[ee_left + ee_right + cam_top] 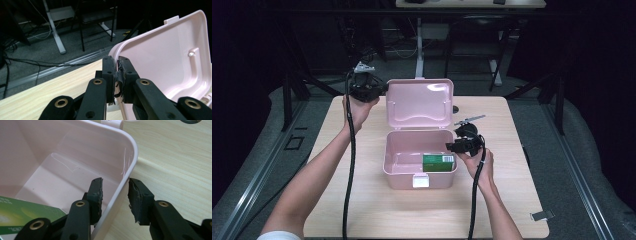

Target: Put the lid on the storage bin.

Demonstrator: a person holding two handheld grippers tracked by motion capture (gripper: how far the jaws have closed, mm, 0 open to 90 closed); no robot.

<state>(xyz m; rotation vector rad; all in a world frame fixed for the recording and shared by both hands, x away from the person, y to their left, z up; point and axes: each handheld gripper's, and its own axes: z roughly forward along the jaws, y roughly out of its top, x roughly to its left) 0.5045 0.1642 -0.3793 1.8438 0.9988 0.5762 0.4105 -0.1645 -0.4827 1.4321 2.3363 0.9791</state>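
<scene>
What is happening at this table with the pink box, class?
A person works on a pink storage box with a gripper in each hand. The left gripper is shut on the edge of the lid, which stands raised at the back. The right gripper straddles the box's right wall, one jaw inside and one outside; whether the pads press on it is unclear. A green carton lies inside, near the front right corner. The box stands open on the wooden table.

Small metal clip [542, 215], perhaps, on the wooden table [412, 210].
</scene>
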